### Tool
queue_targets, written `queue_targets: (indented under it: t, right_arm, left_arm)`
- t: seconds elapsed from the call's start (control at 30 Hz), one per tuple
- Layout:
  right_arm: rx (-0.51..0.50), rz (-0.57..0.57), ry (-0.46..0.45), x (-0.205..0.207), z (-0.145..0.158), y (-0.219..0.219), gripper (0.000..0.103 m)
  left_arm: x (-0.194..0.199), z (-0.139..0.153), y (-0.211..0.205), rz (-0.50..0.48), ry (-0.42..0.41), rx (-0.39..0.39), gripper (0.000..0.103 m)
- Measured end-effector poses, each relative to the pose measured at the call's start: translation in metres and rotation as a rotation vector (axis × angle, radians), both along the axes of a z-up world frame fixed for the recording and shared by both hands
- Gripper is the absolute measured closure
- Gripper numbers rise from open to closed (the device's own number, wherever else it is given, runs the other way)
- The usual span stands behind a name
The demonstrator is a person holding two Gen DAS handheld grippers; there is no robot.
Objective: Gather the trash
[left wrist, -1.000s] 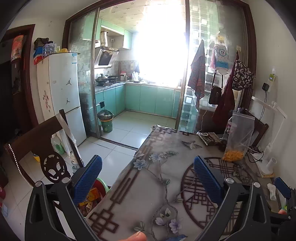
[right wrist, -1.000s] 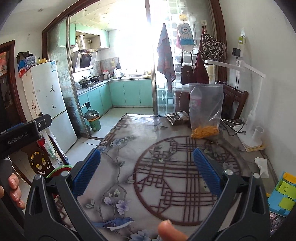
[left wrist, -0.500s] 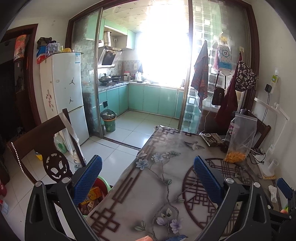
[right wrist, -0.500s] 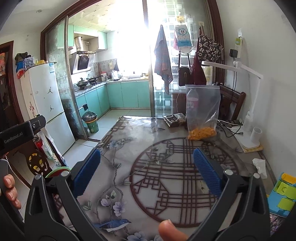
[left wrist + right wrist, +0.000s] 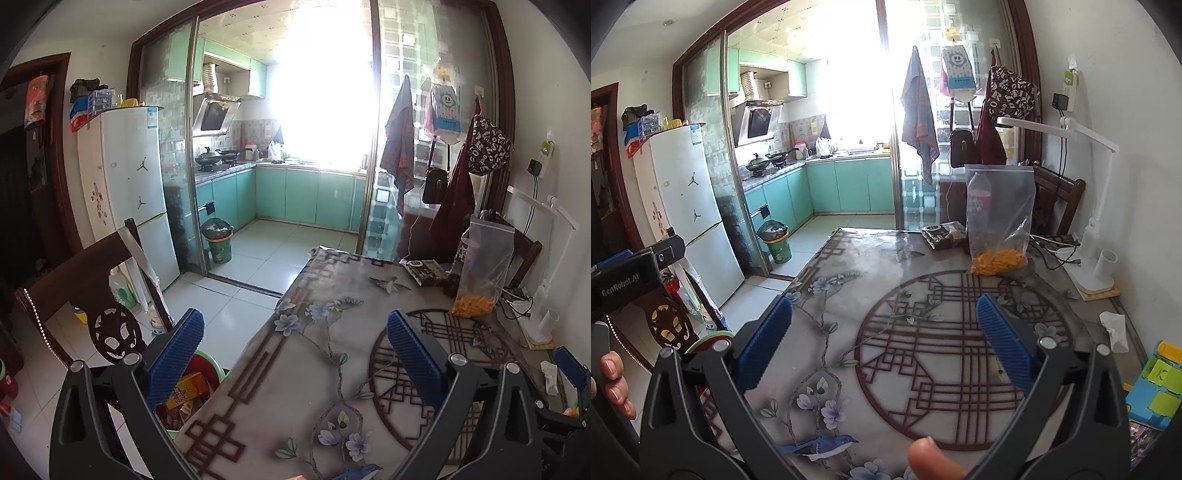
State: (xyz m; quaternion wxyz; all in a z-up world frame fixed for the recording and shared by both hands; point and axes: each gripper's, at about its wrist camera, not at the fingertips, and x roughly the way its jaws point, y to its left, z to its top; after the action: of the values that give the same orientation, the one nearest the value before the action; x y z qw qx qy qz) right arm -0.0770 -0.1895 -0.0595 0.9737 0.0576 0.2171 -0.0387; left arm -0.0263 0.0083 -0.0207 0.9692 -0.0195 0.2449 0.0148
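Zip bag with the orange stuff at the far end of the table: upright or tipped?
Upright. The zip bag stands on the table, sealed strip on top, orange contents settled at the bottom.

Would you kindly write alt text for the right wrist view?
The open right gripper hovers empty over a patterned table. A crumpled tissue lies near the right edge; a clear bag of orange snacks stands at the far end.

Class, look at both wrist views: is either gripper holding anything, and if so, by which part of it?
Nothing is held. The left gripper and the right gripper both stand wide open above the table, with only air between their blue pads.
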Motion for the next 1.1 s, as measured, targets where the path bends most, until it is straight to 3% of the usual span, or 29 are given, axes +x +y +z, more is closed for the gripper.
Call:
queue_targets:
  t: [1.1]
  right_arm:
    - [0.029,-0.025,0.058,0.007,-0.018,-0.011,0.004]
  left_arm:
    - [0.007,-0.009,-0.016,-0.064,0.015,0.022,0.008]
